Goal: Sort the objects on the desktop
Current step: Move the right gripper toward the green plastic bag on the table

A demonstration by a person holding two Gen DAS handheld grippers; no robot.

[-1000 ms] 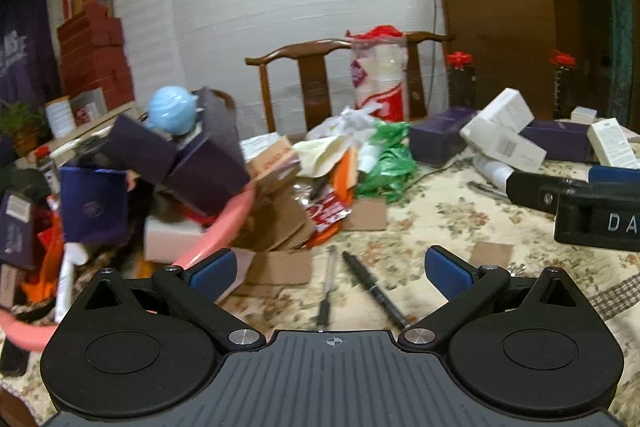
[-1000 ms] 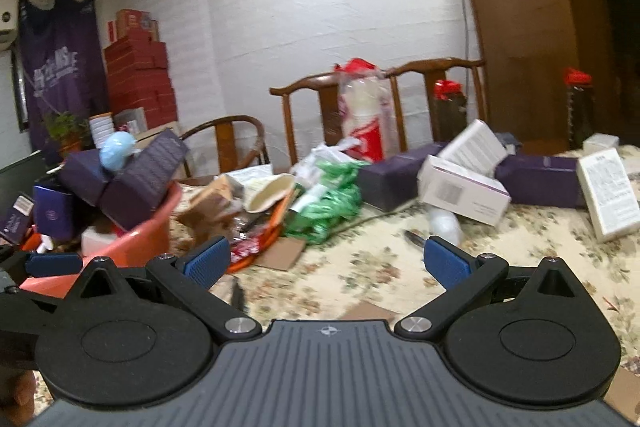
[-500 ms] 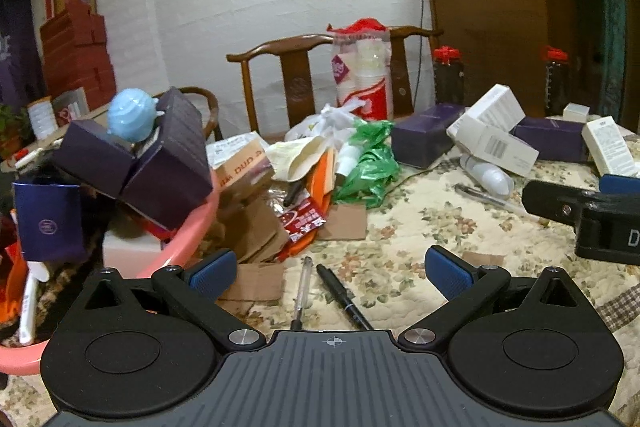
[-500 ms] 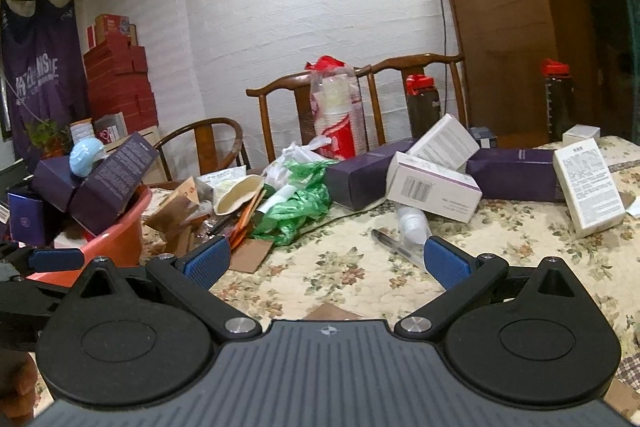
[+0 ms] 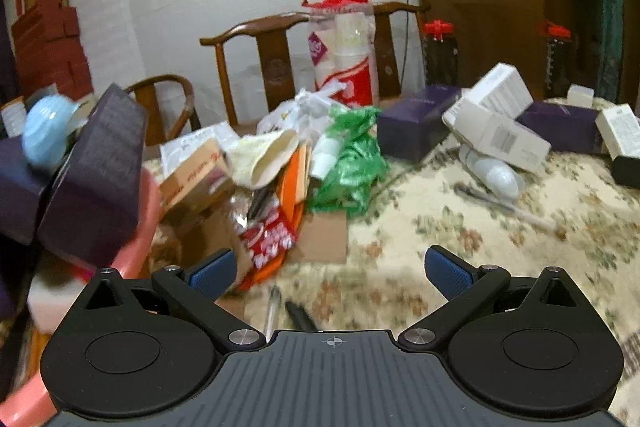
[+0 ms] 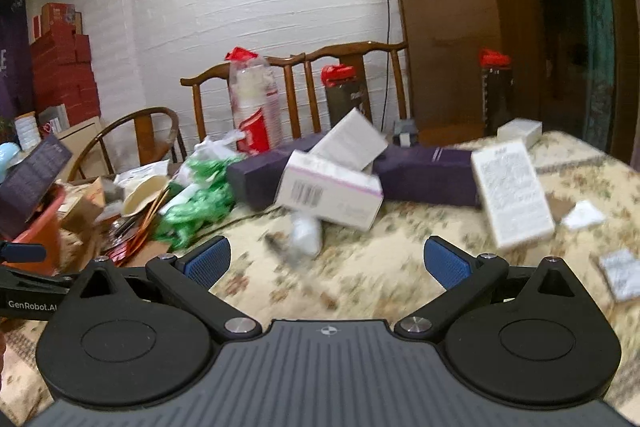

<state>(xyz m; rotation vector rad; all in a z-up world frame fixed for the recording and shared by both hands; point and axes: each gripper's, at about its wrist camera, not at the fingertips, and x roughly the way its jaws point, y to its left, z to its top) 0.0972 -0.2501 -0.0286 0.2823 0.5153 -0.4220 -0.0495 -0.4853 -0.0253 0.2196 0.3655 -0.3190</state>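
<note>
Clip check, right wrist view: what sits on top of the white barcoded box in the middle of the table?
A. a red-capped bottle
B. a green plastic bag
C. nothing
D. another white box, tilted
D: a tilted white box leans across the top of the barcoded box, with purple boxes behind them.

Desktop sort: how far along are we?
Partly done: dark purple boxes already fill the pink plastic basin. Nothing is in hand; left tongs and right tongs are open. Left: white cartons, two pens, green plastic bag on the floral tablecloth.
</note>
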